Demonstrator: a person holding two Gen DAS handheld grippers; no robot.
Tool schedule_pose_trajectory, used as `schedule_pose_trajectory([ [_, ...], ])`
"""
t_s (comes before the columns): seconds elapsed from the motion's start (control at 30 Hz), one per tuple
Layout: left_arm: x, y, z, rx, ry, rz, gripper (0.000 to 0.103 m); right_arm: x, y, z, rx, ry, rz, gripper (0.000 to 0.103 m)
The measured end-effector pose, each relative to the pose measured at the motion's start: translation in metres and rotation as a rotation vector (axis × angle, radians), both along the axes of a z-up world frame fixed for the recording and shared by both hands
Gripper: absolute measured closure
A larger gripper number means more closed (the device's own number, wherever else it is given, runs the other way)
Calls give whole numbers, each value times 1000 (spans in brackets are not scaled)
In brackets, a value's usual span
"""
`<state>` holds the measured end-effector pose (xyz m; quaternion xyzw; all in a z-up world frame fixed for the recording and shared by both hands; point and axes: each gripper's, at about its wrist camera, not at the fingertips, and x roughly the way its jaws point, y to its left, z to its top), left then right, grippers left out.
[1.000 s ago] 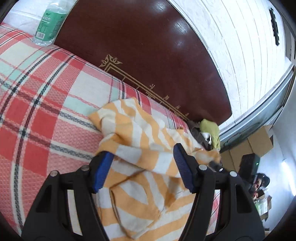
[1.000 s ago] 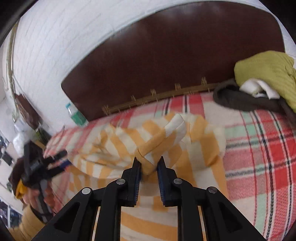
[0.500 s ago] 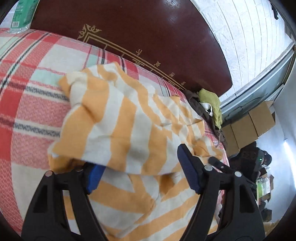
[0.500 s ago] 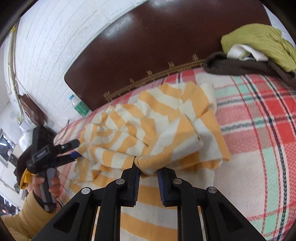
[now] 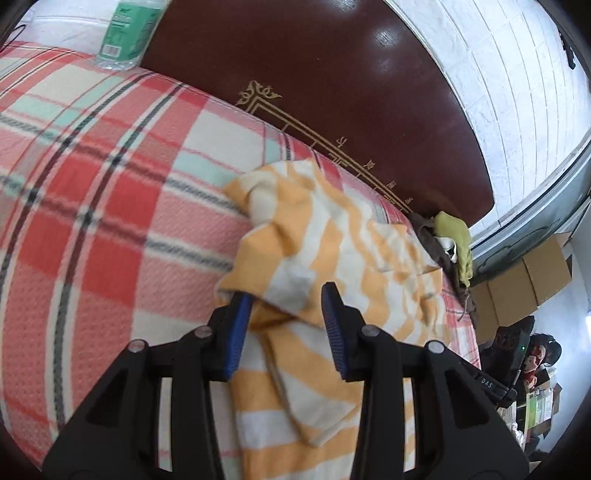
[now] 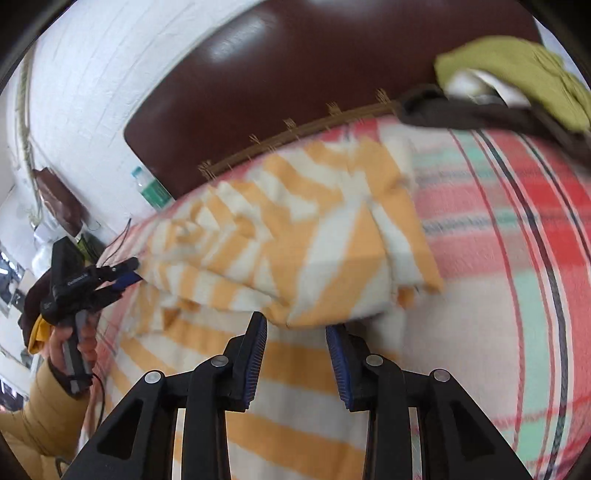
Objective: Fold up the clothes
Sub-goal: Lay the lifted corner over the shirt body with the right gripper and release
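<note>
One orange-and-white striped garment (image 5: pixel 332 236) doubled over, left gripper (image 5: pixel 286 325) closing round its fold, right gripper (image 6: pixel 295 341) opening, unclamped.

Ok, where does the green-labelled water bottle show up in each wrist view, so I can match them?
Left wrist: the water bottle stands at the top left edge, beside the left end of the dark headboard.
Right wrist: the bottle is small, at middle left, against the white wall past the striped cloth.
Shared landmark: the headboard, with the bottle at its left end in both.
</note>
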<state>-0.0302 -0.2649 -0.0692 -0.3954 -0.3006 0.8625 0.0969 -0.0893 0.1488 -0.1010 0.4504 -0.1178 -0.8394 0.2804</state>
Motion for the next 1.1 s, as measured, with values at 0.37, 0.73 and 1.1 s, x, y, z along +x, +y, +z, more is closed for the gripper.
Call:
schedule_pose_trajectory([
  [0.37,23,55,46,-231,102,-185,29,14,9,51,-11,175,0,62],
  [0.73,67,55,14,-187,-12,-125,29,6,-24,14,164,98,18,62],
  [1.1,177,47,12,-201,-37,-115,23,120,49,46,40,39,56,32],
])
